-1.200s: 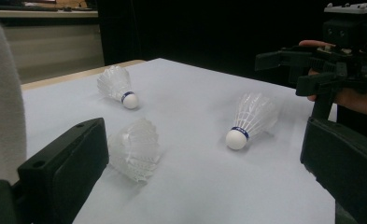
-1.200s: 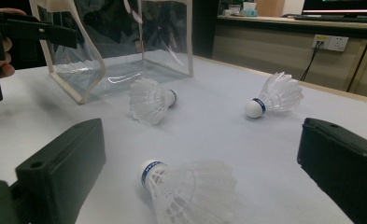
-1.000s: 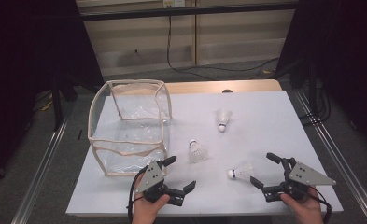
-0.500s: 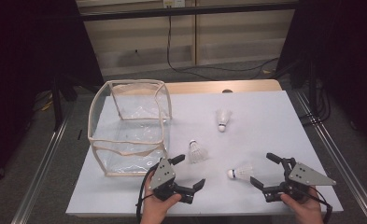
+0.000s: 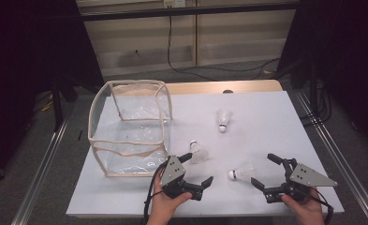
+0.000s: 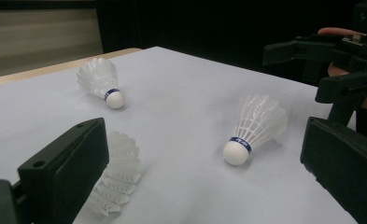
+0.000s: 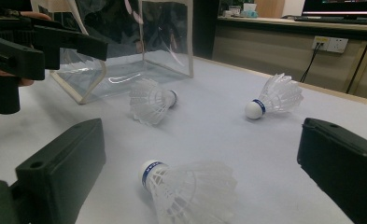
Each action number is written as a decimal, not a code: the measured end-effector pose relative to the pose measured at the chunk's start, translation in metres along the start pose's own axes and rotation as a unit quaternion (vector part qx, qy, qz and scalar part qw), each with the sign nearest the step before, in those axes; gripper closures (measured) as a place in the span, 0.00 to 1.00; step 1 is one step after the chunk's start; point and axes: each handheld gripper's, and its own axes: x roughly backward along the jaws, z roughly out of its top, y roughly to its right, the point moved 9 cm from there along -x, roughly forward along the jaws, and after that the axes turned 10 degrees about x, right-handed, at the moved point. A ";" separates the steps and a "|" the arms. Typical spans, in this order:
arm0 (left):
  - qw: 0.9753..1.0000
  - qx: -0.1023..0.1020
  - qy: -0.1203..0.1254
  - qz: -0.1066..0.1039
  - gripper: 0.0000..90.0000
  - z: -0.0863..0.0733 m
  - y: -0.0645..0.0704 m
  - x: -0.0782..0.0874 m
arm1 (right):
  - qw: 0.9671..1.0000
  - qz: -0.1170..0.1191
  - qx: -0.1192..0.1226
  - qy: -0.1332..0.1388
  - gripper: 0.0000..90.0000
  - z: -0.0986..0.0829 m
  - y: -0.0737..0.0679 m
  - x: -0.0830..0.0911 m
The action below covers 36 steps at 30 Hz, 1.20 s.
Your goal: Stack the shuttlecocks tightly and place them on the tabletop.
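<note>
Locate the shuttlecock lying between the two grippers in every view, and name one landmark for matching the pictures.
High view: the shuttlecock lies low and right of centre, cork pointing left, just left of the right gripper.
Left gripper view: right of centre, cork toward the camera.
Right gripper view: bottom centre, between the black jaws.
Shared landmark: the far shuttlecock with the blue band.

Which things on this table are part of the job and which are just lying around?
In the job: three white feather shuttlecocks; clear plastic box with beige trim; left gripper; right gripper, both open.
Lying about: black cable on floor; small dark spot on table edge.
</note>
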 end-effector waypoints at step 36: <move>0.990 0.052 -0.062 0.112 0.13 -0.003 -0.034 -0.027 | 1.000 0.001 -0.001 0.001 0.01 0.000 0.000 0.001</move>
